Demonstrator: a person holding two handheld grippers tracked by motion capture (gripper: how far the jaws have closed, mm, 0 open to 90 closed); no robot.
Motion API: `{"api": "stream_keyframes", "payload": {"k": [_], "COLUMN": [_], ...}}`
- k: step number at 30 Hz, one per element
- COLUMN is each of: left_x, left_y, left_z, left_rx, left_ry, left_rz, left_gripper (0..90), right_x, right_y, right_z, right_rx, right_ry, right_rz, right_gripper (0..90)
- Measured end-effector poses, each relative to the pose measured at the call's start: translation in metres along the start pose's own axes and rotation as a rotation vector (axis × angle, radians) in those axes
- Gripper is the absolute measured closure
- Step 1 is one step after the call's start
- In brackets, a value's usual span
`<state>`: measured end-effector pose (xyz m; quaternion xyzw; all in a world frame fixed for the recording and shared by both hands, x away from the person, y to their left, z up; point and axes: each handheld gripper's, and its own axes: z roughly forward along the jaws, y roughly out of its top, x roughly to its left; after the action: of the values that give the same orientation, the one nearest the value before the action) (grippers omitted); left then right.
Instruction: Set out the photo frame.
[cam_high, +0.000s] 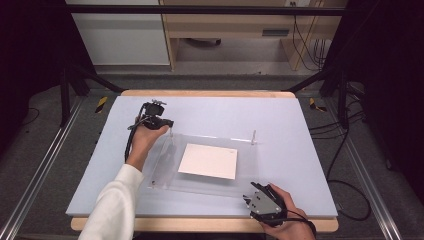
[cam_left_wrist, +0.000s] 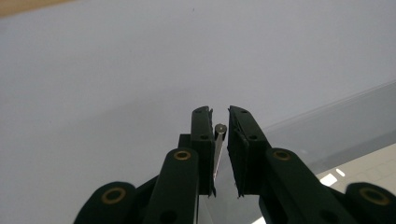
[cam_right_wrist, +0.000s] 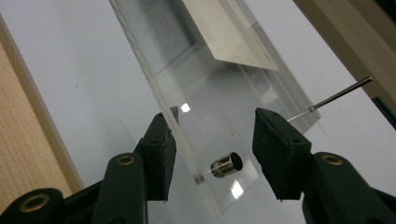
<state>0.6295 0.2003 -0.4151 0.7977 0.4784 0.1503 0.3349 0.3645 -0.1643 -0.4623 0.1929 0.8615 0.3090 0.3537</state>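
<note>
Scene: a person sits at a pale blue table (cam_high: 210, 107) with a wooden edge and holds 1 black two-jaw gripper in each hand.
Main thing: a clear plastic plate (cam_high: 167, 162) lies flat on the table, near the middle and a little toward the person.
Paper: 1 white square sheet (cam_high: 208, 160) lies at the middle of the plate, turned slightly askew.
Pins: 2 thin metal pins stand upright at the plate's far edge, the left pin (cam_high: 171, 133) at the far left corner and the right pin (cam_high: 253, 136) at the far right corner.
Left gripper: the left gripper (cam_high: 167, 125) is at the plate's far left corner, held by a hand in a white sleeve (cam_high: 114, 205).
Left jaws: in the left gripper view the left gripper (cam_left_wrist: 220, 130) has its jaws a narrow gap apart with the left pin (cam_left_wrist: 219, 142) between them; the pin lies against the left jaw, with a slit of space before the right jaw.
Right gripper: the right gripper (cam_high: 248, 196) is at the plate's near right corner, close to the table's near edge.
Right jaws: in the right gripper view the right gripper (cam_right_wrist: 215, 135) has its jaws wide apart, 1 on each side of the plate's corner, neither pressing on it.
Fitting: a short metal sleeve (cam_right_wrist: 225, 165) sits in the plate's corner, between the right jaws.
</note>
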Motion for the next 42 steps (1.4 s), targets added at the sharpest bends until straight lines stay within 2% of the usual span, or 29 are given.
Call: {"api": "stream_keyframes", "payload": {"k": [1,2,3,4,5,6,8,9,10,11,12,14,15,16,17,18,22,24,26,29,30,32,33,34,38,39,40,42], "left_x": [0.000,-0.001,-0.002,-0.002,-0.002,-0.002,-0.004,-0.007,-0.007,-0.012,-0.012,-0.018,-0.025,-0.028,-0.028,-0.035,-0.043,-0.051,-0.054,-0.063,-0.069,-0.072,-0.077,-0.077,-0.087,-0.091,-0.091,-0.096], "left_y": [0.000,0.000,0.000,0.000,-0.001,-0.002,-0.003,-0.006,-0.006,-0.009,-0.009,-0.012,-0.016,-0.017,-0.017,-0.021,-0.026,-0.032,-0.034,-0.039,-0.042,-0.043,-0.046,-0.046,-0.052,-0.055,-0.055,-0.058], "left_z": [-0.005,-0.010,-0.023,-0.023,-0.030,-0.037,-0.051,-0.065,-0.065,-0.080,-0.080,-0.093,-0.104,-0.109,-0.109,-0.118,-0.130,-0.142,-0.146,-0.160,-0.167,-0.170,-0.177,-0.177,-0.185,-0.187,-0.187,-0.187], "left_rx": [-0.020,-0.036,-0.075,-0.075,-0.095,-0.111,-0.127,-0.154,-0.154,-0.163,-0.163,-0.179,-0.195,-0.203,-0.203,-0.215,-0.224,-0.249,-0.261,-0.288,-0.292,-0.301,-0.309,-0.309,-0.314,-0.307,-0.307,-0.301], "left_ry": [-0.001,0.005,0.019,0.019,0.015,0.023,0.036,0.029,0.029,0.037,0.037,0.035,0.028,0.030,0.030,0.018,0.001,-0.011,-0.021,-0.025,-0.040,-0.043,-0.059,-0.059,-0.078,-0.092,-0.092,-0.098], "left_rz": [0.014,0.026,0.047,0.047,0.057,0.065,0.098,0.127,0.127,0.173,0.173,0.201,0.239,0.258,0.258,0.284,0.323,0.362,0.369,0.435,0.451,0.463,0.484,0.484,0.529,0.554,0.554,0.581], "left_gripper": [78.8,74.4,73.5,72.3,72.3,67.9,64.9,60.5,58.6,57.0,55.4,51.5,49.8,48.1,46.0,43.9,37.6,35.5,34.4,33.2,32.7,32.7,32.4,32.3,31.9,31.9,32.0,32.2], "right_x": [0.000,-0.002,-0.003,-0.003,-0.005,-0.008,-0.010,-0.014,-0.014,-0.017,-0.019,-0.023,-0.026,-0.028,-0.030,-0.033,-0.042,-0.047,-0.051,-0.054,-0.056,-0.058,-0.060,-0.060,-0.063,-0.065,-0.065,-0.066], "right_y": [0.000,0.001,0.002,0.002,0.003,0.005,0.006,0.009,0.009,0.011,0.013,0.015,0.017,0.019,0.020,0.022,0.029,0.032,0.035,0.038,0.040,0.042,0.044,0.044,0.046,0.046,0.047,0.047], "right_z": [0.000,-0.002,-0.002,-0.002,-0.003,-0.005,-0.005,-0.007,-0.007,-0.008,-0.008,-0.009,-0.009,-0.010,-0.011,-0.011,-0.014,-0.015,-0.016,-0.017,-0.017,-0.018,-0.018,-0.018,-0.019,-0.019,-0.019,-0.019], "right_rx": [0.000,-0.005,-0.008,-0.008,-0.010,-0.016,-0.017,-0.014,-0.014,-0.013,-0.010,-0.003,-0.002,0.003,0.004,0.004,0.010,0.015,0.015,0.021,0.026,0.029,0.034,0.034,0.033,0.034,0.035,0.035], "right_ry": [0.000,0.003,0.003,0.003,0.005,0.010,0.015,0.028,0.028,0.036,0.041,0.055,0.061,0.067,0.072,0.077,0.094,0.104,0.111,0.114,0.118,0.120,0.120,0.120,0.128,0.133,0.133,0.134], "right_rz": [0.000,0.007,0.018,0.018,0.023,0.040,0.041,0.049,0.049,0.061,0.067,0.072,0.076,0.075,0.083,0.088,0.105,0.107,0.111,0.113,0.114,0.111,0.116,0.116,0.124,0.123,0.126,0.128], "right_gripper": [50.8,51.1,51.1,51.1,51.2,51.4,51.5,51.5,51.5,51.6,51.6,51.6,51.6,51.7,51.9,52.1,53.1,53.6,54.3,55.1,55.6,55.9,56.2,56.2,56.3,56.3,56.3,56.3]}}
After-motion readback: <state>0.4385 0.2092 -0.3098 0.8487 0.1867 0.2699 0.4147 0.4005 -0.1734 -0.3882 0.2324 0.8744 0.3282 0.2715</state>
